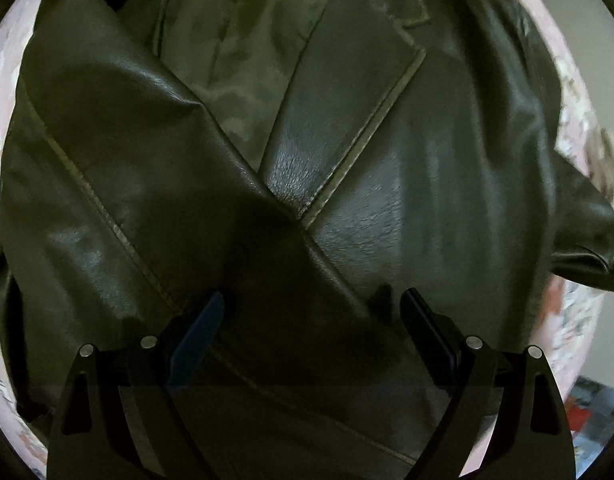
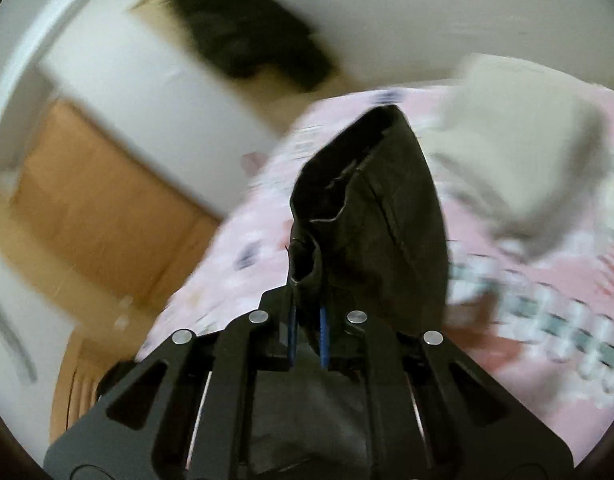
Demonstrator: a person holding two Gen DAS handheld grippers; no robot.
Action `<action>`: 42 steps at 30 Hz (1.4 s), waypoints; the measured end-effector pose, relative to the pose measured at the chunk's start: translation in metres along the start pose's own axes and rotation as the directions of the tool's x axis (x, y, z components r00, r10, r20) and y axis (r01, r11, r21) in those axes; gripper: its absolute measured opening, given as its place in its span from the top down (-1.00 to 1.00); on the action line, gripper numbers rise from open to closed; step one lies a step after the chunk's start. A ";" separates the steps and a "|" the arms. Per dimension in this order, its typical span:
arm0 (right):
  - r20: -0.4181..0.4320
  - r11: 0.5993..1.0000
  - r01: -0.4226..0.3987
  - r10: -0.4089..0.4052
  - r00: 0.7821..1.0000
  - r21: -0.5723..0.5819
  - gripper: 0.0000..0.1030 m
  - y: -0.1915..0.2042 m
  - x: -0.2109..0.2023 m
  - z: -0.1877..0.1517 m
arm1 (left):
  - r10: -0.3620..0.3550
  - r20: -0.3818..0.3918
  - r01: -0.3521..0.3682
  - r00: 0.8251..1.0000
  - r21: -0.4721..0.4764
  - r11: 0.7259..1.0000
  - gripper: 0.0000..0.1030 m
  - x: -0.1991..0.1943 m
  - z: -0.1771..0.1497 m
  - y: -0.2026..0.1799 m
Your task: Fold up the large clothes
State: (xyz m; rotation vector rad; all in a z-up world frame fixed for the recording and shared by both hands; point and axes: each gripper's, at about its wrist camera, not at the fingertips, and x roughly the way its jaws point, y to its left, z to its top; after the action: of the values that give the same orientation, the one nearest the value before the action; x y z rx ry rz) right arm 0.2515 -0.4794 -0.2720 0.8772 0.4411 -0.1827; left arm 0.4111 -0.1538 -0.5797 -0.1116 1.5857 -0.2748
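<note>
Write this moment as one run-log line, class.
left gripper: open over jacket | right gripper: shut on sleeve, lifted | jacket on pink bedding

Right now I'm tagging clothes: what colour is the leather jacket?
Dark olive-green, clearest in the left wrist view: leather jacket.

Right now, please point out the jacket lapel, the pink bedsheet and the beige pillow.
jacket lapel [image 1: 339,92]: left wrist view, flat middle of the flap.
pink bedsheet [image 2: 243,240]: right wrist view, bare patch left of the jacket.
beige pillow [image 2: 519,152]: right wrist view, centre.
</note>
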 end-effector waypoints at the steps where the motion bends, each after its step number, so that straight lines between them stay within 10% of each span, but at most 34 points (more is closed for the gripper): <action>1: -0.018 0.999 -0.039 0.039 0.999 -0.015 0.86 0.012 0.004 -0.004 | -0.024 0.004 0.025 1.000 -0.018 1.000 -0.68 -0.005 0.002 0.003; 9: -0.205 0.963 -0.265 0.249 0.946 -0.054 0.86 0.078 0.017 -0.045 | -0.208 0.108 0.209 0.972 0.000 0.978 -0.60 -0.039 0.120 -0.033; 14: -0.258 0.960 -0.281 0.268 0.928 -0.015 0.86 0.069 0.004 -0.051 | -0.285 0.051 0.286 0.957 0.000 0.958 -0.02 -0.016 0.194 -0.078; 23: -0.026 0.990 -0.120 0.118 0.993 -0.075 0.87 -0.002 -0.017 0.033 | -0.299 -0.058 0.300 0.952 -0.001 0.954 0.22 0.033 0.220 -0.130; 31: 0.058 0.962 -0.259 0.264 0.963 -0.085 0.87 -0.017 -0.013 0.068 | -0.195 -0.084 0.201 0.977 0.062 0.978 0.18 0.062 0.220 -0.131; 36: -0.236 0.810 -0.565 0.525 0.818 -0.155 0.86 0.040 0.004 0.008 | -0.239 -0.114 0.242 0.964 0.008 0.970 0.20 0.057 0.225 -0.128; 42: -0.549 0.680 -0.727 0.572 0.609 -0.098 0.87 0.094 0.036 -0.077 | -0.456 -0.134 0.460 0.880 -0.003 0.888 0.19 -0.009 0.251 -0.082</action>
State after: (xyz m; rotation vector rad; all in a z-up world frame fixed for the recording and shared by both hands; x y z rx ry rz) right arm 0.2924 -0.3598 -0.2647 0.7069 0.5556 0.8126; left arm 0.6523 -0.2576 -0.5539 -0.4600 1.6711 -0.6878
